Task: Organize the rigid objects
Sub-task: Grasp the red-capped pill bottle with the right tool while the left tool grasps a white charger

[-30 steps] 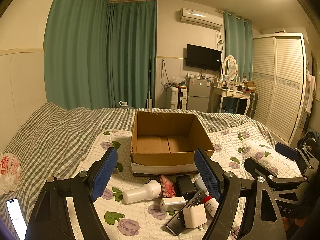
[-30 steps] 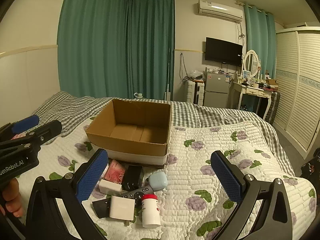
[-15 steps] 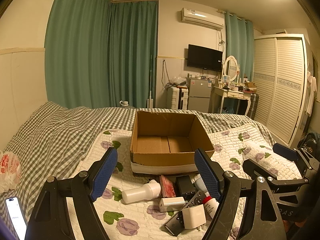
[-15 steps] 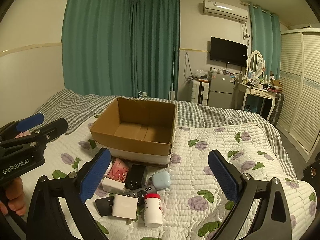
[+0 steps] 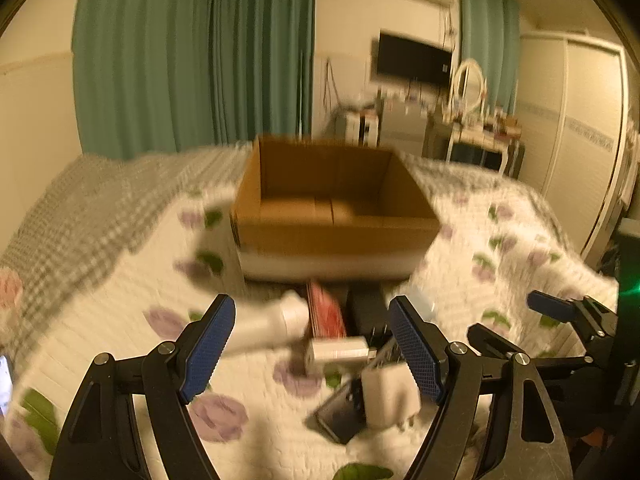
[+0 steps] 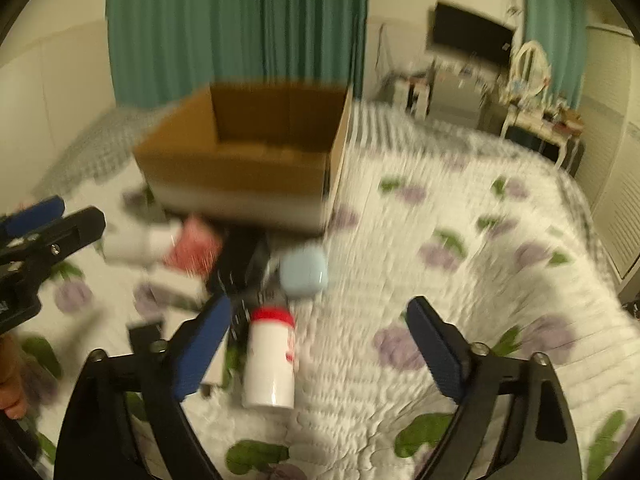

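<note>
Looking at the cardboard box [image 5: 336, 204], nothing's in it yet. The whole pile sits on the bed just in front of it: red-capped bottle [image 6: 270, 360], blue case [image 6: 303, 272], white charger [image 5: 390, 394]. Left tongs [image 5: 310, 348] and right tongs [image 6: 320, 348] both gape wide, holding nothing.

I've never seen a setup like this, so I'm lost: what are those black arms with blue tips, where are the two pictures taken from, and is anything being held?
They are two handheld grippers, one in each of a person's hands; no robot. Each picture comes from a camera on one gripper, looking along its blue-padded fingers. The left gripper and right gripper are both open, holding nothing. On the quilted bed stands an open cardboard box. In front of it lie small things: a white bottle with a red cap, a pale blue case, a white charger. The pictures are motion-blurred.
</note>
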Available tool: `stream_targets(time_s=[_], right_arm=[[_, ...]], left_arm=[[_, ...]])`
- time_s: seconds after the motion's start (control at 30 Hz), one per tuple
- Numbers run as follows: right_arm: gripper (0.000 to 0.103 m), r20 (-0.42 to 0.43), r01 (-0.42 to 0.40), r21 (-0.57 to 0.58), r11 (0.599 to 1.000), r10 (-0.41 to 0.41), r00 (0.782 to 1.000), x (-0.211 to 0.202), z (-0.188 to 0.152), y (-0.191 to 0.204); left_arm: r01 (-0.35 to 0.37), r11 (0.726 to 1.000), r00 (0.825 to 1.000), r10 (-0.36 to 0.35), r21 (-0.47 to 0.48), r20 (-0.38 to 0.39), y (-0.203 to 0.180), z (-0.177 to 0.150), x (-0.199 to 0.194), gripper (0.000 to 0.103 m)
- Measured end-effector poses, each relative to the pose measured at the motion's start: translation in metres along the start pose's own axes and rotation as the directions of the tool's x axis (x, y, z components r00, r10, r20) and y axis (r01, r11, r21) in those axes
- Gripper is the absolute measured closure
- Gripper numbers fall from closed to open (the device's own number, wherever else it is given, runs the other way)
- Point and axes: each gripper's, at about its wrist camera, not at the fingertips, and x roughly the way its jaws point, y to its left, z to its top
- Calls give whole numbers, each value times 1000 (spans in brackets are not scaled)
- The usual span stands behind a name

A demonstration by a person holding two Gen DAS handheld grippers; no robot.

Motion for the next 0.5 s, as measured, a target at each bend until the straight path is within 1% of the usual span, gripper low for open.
stream_targets(time_s=[0.07, 0.13, 0.17, 0.23, 0.3, 0.33, 0.37, 0.4, 0.47, 0.5], right_arm=[[28, -54, -20, -14, 1000, 19, 998, 15, -5, 1], [29, -109, -51, -24, 998, 48, 993, 31, -9, 4], [35, -132, -59, -30, 998, 54, 990, 38, -12, 4], [36, -167, -95, -21, 995, 90, 982, 49, -17, 7], [44, -220, -130, -20, 991, 122, 968, 59, -23, 11], [47, -242, -135, -28, 990, 125, 962, 62, -26, 13], [56, -245, -129, -41, 991, 115, 963, 62, -28, 14], [66, -239, -150, -35, 988, 137, 961, 57, -28, 13], [67, -227, -169, -4, 986, 164, 960, 50, -25, 6], [67, -205, -159, 3, 987, 156, 966, 43, -23, 1]], left_arm=[[-20, 1000, 998, 20, 10, -63, -2, -9, 14, 21], [-29, 999, 994, 31, 21, -102, -5, -16, 23, 21], [-38, 999, 992, 41, 28, -117, -7, -19, 26, 21], [-49, 998, 990, 54, 41, -134, -8, -22, 29, 21], [-57, 997, 987, 64, 50, -149, -9, -25, 33, 21], [-63, 996, 985, 72, 58, -159, -11, -27, 35, 21], [-67, 996, 983, 76, 64, -166, -11, -27, 37, 21], [-71, 995, 981, 83, 71, -173, -13, -28, 38, 21], [-75, 994, 979, 89, 82, -183, -16, -28, 39, 21], [-72, 993, 979, 88, 88, -187, -18, -28, 38, 21]])
